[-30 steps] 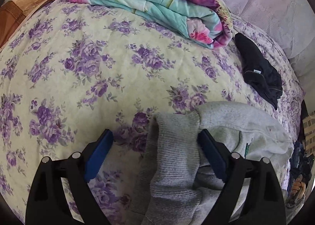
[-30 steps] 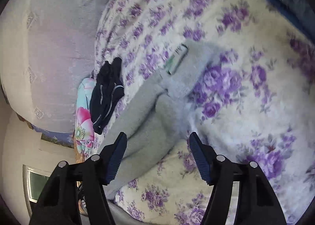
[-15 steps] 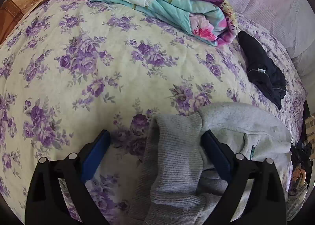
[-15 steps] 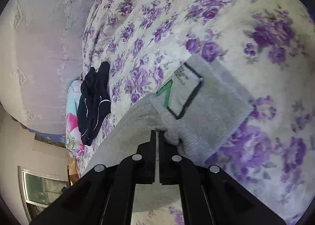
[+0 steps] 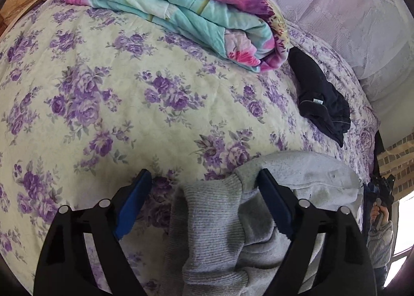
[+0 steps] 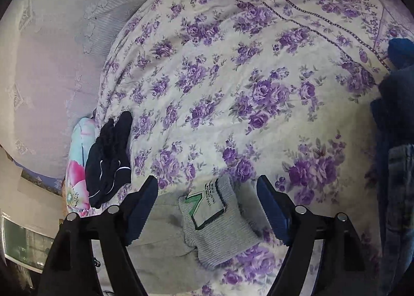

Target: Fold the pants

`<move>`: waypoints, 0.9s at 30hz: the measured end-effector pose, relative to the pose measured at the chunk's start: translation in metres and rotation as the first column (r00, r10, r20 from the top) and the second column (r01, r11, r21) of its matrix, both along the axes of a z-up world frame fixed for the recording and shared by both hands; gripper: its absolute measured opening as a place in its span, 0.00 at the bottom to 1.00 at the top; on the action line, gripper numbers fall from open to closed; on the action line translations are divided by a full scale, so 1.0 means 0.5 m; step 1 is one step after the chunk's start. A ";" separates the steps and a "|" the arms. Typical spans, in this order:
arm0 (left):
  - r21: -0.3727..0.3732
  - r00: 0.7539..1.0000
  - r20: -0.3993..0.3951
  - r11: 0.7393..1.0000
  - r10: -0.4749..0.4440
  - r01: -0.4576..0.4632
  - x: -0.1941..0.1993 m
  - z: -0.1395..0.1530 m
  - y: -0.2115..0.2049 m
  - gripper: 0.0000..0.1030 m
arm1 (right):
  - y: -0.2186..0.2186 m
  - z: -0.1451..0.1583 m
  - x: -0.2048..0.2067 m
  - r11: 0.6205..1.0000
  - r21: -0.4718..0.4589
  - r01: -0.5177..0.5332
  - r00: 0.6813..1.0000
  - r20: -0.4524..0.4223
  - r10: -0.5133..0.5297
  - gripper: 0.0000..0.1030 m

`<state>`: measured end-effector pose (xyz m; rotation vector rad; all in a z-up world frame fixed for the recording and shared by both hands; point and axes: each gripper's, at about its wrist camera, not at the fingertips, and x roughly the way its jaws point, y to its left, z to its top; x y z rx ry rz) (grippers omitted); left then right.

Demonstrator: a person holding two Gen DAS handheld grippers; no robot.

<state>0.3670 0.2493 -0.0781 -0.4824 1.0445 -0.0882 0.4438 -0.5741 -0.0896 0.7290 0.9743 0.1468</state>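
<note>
The grey pants [image 5: 220, 233] lie on the floral bedspread [image 5: 108, 104], bunched at the bottom centre of the left wrist view, a ribbed cuff lying in the gap of the left gripper [image 5: 204, 192]. Its jaws stand wide and have just been closing a little; the right-hand pad touches the cloth but nothing is pinched. In the right wrist view another ribbed cuff [image 6: 217, 221], with a green and black patch, lies low in the centre between the fingers of the right gripper [image 6: 207, 197], whose jaws have just been opening and now stand wide, clear of the fabric. A dark garment [image 5: 320, 99] lies at the right of the left view, just below a folded turquoise and pink quilt [image 5: 181, 8] at the top.
</note>
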 end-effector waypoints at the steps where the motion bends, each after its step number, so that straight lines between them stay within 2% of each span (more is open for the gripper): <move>1: 0.001 1.000 0.002 1.000 -0.015 0.015 0.003 -0.002 -0.005 0.74 | 0.002 -0.014 0.010 1.000 0.008 -0.023 1.000 -0.018 0.023 0.63; 4: 0.007 0.998 0.009 0.998 -0.065 0.065 0.015 -0.007 -0.019 0.72 | 0.016 -0.038 0.018 0.998 -0.008 -0.061 0.997 -0.041 0.060 0.56; 6: 0.024 0.995 0.016 0.995 -0.095 0.094 0.025 -0.009 -0.032 0.67 | 0.021 -0.045 0.018 0.997 0.018 -0.075 0.997 -0.019 0.075 0.46; 7: 0.030 0.994 0.019 0.994 -0.105 0.104 0.030 -0.010 -0.039 0.62 | 0.024 -0.049 0.018 0.997 0.009 -0.078 0.997 -0.021 0.078 0.33; 8: 0.046 0.994 0.025 0.993 -0.110 0.109 0.032 -0.009 -0.045 0.56 | 0.026 -0.048 0.013 0.997 -0.007 -0.077 0.997 -0.016 0.077 0.25; 10: 0.047 0.989 0.045 0.990 -0.139 0.136 0.031 -0.003 -0.053 0.42 | 0.034 -0.038 -0.003 0.995 -0.033 -0.092 0.996 0.015 0.093 0.19; 11: 0.058 0.989 0.054 0.989 -0.137 0.134 0.026 0.003 -0.055 0.39 | 0.036 -0.031 -0.012 0.995 -0.041 -0.095 0.995 0.031 0.097 0.17; 14: 0.065 0.988 0.083 0.990 -0.130 0.124 0.012 0.029 -0.063 0.33 | 0.028 0.006 -0.045 0.996 -0.040 -0.073 0.992 0.096 0.077 0.12; 21: 0.044 0.970 0.189 0.989 -0.149 0.143 -0.044 0.120 -0.069 0.30 | 0.023 0.108 -0.143 0.998 -0.027 -0.050 0.974 0.220 0.055 0.10; 27: -0.008 0.945 0.286 0.986 -0.158 0.167 -0.155 0.172 -0.066 0.26 | -0.011 0.153 -0.307 1.000 0.000 -0.012 0.954 0.299 0.011 0.10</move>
